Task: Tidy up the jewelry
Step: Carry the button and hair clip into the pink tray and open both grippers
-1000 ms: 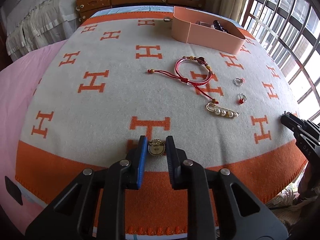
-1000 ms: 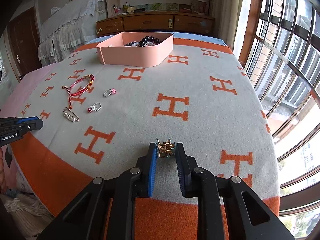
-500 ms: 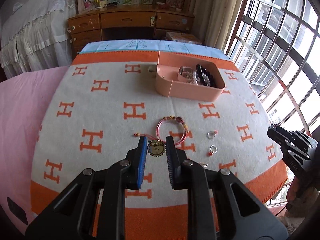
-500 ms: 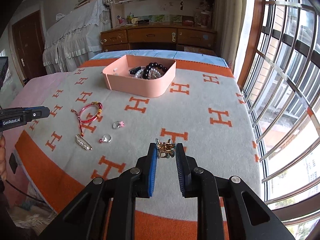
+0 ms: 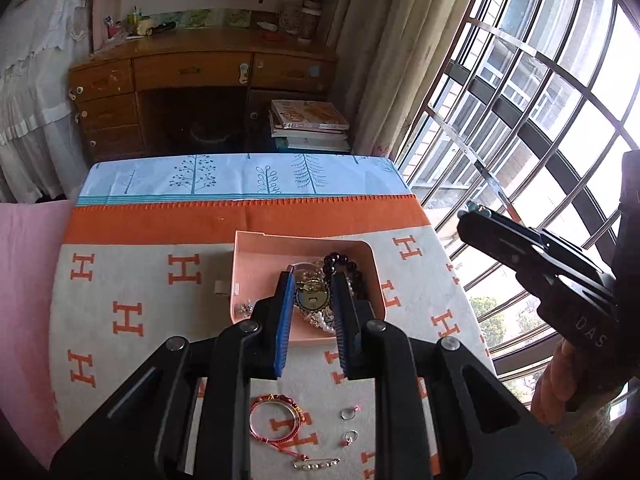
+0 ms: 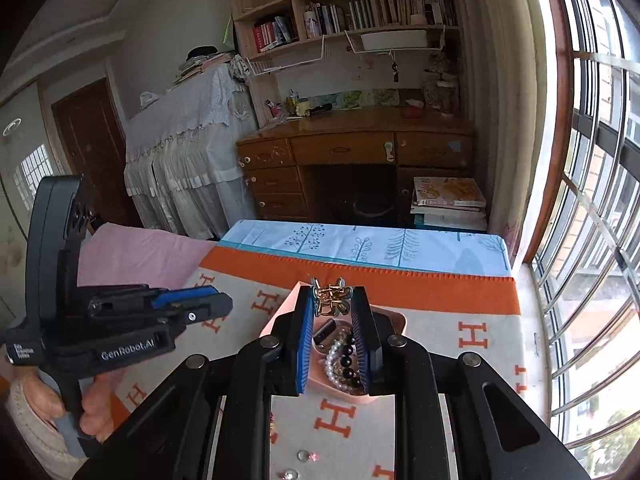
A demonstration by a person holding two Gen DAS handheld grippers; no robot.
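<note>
My left gripper is shut on a round gold brooch and holds it over the pink jewelry box, which has black beads and pearls in it. My right gripper is shut on a gold hair clip above the same box, over pearls and black beads. On the blanket near me lie a red bracelet, two small rings and a pearl pin. The left gripper also shows in the right wrist view.
The H-patterned orange and grey blanket covers a bed. A wooden desk and stacked books stand beyond it. A barred window runs along the right. The right gripper's body hangs at the right.
Both grippers have risen and moved forward over the pink box, each still carrying its piece. The loose jewelry now lies below and behind the fingers.
</note>
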